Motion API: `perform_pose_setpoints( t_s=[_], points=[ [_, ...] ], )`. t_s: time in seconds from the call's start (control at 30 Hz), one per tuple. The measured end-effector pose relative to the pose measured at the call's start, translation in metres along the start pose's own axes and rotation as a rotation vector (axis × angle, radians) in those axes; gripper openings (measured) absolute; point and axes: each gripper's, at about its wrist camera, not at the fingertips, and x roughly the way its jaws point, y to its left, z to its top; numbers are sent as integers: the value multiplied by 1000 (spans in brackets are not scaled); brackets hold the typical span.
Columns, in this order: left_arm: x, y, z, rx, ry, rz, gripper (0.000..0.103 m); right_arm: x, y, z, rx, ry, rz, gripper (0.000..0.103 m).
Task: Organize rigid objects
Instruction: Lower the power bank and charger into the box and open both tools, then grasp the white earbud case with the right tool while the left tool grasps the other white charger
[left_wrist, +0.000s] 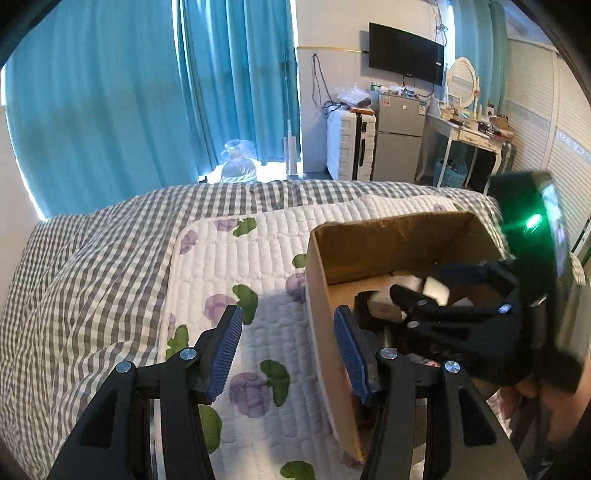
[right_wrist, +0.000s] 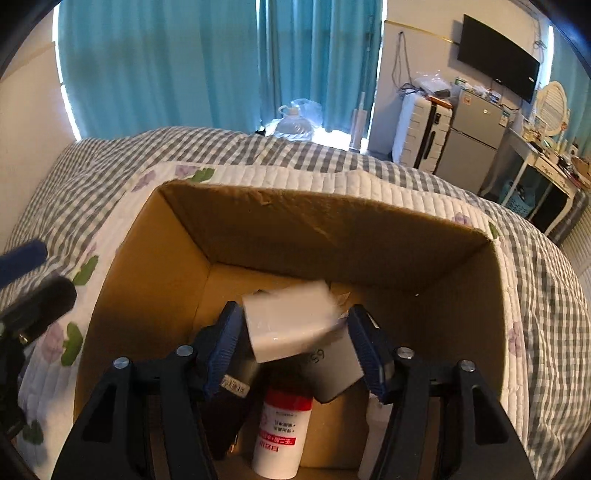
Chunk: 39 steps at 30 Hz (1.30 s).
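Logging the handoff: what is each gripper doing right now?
Left gripper: open, empty, over the quilt.
Right gripper: open over the cardboard box, white box between its fingers.

Left tool (left_wrist: 288, 350) open; right tool (right_wrist: 295, 343) seemingly open.

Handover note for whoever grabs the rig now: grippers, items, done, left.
Left gripper: open, empty, above the floral quilted mat beside the cardboard box.
Right gripper: inside the box, jaws apart with a white box between them; pads don't look pressed on it, so it reads as just let go.
In the box: the white box, a red-capped white bottle, a grey packet, a dark item.
Done: several items boxed.
Left: lift the right gripper clear; no other loose items in view.
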Motion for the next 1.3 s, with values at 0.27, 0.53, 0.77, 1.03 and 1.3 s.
perform_pose_setpoints(
  t_s=[0.27,0.53,0.77,1.03,1.3],
  points=[
    [-33,2,-15,5,-39,23,73,-70,-27,-16,36,-103,-40,82],
    [-87,-17,-60,17,-66,13,93,-153,-58,-68,48,-153,-119,95],
    [-94,-53,-99,30,-31,-37,98,-156,-61,-135,66,-138,-96,103],
    [-46,-78,-136,41,39,22,98,-105,-53,-184,33,-18,-37,103],
    [-19,-70,-157,26,106,42,98,-67,-45,-189,6,40,2,101]
  ],
)
